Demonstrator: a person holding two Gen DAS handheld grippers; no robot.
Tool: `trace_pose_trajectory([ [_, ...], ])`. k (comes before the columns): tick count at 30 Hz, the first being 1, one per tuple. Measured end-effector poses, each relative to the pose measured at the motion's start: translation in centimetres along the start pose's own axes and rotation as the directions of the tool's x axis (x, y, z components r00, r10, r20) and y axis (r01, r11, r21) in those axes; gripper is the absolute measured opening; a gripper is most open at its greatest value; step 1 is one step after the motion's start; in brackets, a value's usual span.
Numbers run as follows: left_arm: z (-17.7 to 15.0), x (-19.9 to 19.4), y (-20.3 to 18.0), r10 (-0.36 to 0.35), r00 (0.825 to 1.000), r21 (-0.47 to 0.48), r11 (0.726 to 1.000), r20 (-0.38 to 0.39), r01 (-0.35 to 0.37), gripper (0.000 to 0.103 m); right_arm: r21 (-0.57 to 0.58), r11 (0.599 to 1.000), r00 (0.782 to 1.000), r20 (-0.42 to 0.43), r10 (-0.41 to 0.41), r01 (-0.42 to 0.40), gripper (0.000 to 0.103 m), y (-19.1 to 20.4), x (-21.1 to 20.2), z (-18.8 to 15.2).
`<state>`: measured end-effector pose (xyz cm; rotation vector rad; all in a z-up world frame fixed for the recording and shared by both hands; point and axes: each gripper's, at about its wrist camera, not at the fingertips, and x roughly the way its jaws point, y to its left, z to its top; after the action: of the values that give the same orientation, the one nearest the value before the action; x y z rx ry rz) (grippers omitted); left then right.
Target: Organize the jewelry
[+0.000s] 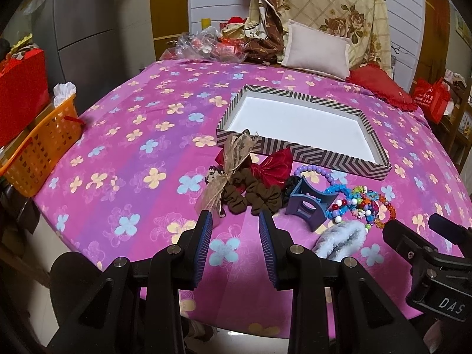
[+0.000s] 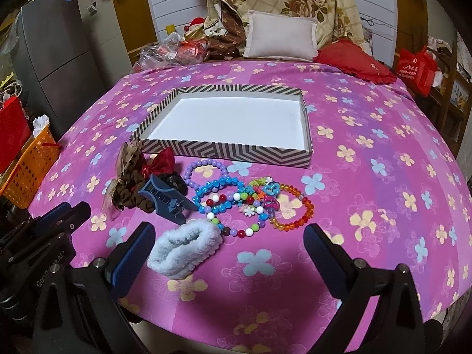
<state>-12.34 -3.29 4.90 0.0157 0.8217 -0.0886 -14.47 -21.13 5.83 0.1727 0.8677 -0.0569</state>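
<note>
A striped box (image 1: 339,159) (image 2: 236,151) with a white empty inside lies on the pink flowered bed cover. In front of it is a pile: a brown scrunchie (image 1: 250,196) (image 2: 129,197), a red bow (image 1: 273,166) (image 2: 160,159), a beige ribbon (image 1: 233,159), a blue hair claw (image 1: 308,203) (image 2: 166,199), a purple bead bracelet (image 1: 312,171) (image 2: 203,168), coloured bead bracelets (image 1: 362,203) (image 2: 250,203) and a fluffy white scrunchie (image 1: 339,240) (image 2: 185,247). My left gripper (image 1: 236,221) is open just short of the brown scrunchie. My right gripper (image 2: 230,236) is wide open around the near end of the pile, holding nothing.
An orange basket (image 1: 38,147) (image 2: 29,162) stands off the bed's left edge. Pillows (image 1: 315,50) (image 2: 280,34), a red cushion (image 2: 354,62) and plastic bags (image 1: 206,47) lie at the bed's far end. A red bag (image 2: 416,65) is at the right.
</note>
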Motion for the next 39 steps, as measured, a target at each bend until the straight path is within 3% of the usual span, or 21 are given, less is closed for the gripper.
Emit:
trace_pose_trajectory([
  [26,0.1,1.9,0.6,0.002,0.999,-0.009,1.000,-0.049,-0.003,0.036,-0.042,0.998,0.999,-0.028,0.034,-0.036,0.102,0.6,1.8,0.5],
  [39,0.6,4.5,4.7,-0.074,0.991,-0.123,0.991,-0.114,0.060,0.036,-0.054,0.993,0.993,-0.069,0.099,-0.103,0.101,0.3,3.6,0.8],
])
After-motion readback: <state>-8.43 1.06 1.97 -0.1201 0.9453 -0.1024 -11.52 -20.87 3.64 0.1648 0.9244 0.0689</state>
